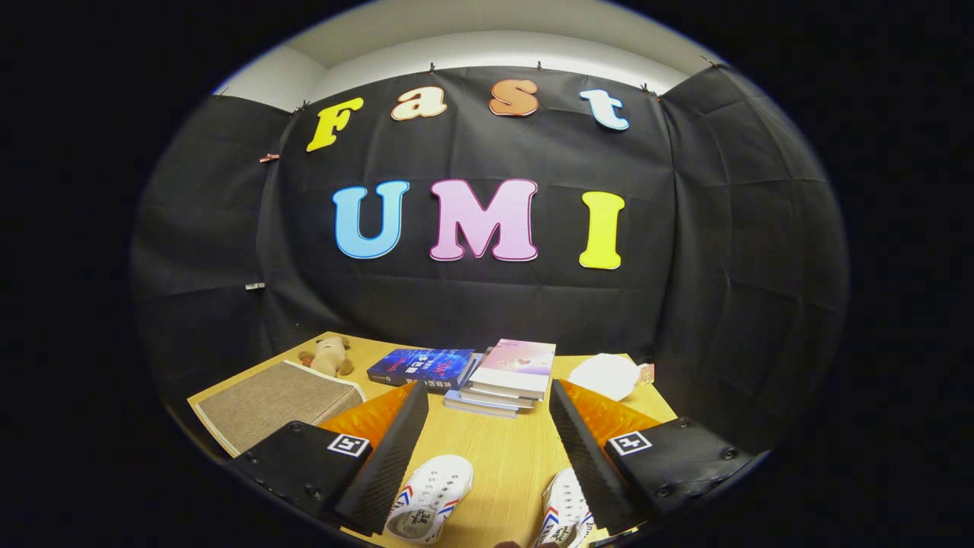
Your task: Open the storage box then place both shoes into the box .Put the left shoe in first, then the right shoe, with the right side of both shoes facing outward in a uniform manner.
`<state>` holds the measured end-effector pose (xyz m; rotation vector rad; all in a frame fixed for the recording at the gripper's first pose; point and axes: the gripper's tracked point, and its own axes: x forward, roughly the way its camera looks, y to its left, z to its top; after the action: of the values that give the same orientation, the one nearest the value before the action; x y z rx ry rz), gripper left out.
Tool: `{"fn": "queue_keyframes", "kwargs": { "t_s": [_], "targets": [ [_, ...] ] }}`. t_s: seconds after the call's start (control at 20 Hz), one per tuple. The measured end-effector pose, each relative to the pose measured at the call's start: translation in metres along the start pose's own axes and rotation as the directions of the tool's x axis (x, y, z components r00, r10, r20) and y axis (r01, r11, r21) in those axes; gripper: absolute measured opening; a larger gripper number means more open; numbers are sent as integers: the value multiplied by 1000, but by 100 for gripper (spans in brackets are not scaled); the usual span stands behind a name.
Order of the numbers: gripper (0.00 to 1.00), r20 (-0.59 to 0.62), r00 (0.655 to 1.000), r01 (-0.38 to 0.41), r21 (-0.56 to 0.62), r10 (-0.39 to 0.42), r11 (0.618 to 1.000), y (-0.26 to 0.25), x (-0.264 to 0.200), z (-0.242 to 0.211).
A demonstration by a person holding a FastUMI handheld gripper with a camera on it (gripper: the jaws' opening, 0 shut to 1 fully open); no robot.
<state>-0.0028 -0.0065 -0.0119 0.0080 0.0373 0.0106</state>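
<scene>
The tongs (487, 426) hide part of each shoe: left (428, 498), right (564, 517), both heels cut off.

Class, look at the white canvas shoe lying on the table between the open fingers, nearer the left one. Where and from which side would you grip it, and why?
Probably grip the white canvas shoe across its narrow width, near the collar, coming straight down from above. It lies on the wooden table, sole down and lengthwise along the fingers, so its sides are free. The tool is open, wide enough to straddle it.
</scene>
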Motion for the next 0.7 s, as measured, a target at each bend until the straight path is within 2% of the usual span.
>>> {"fn": "queue_keyframes", "kwargs": {
  "t_s": [0.45, 0.7],
  "targets": [
    [98, -24, 999, -28, -6, 28, 1000, 6, 4, -6],
    [98, -56, 993, -102, 56, 105, 993, 23, 10, -15]
  ]
}}
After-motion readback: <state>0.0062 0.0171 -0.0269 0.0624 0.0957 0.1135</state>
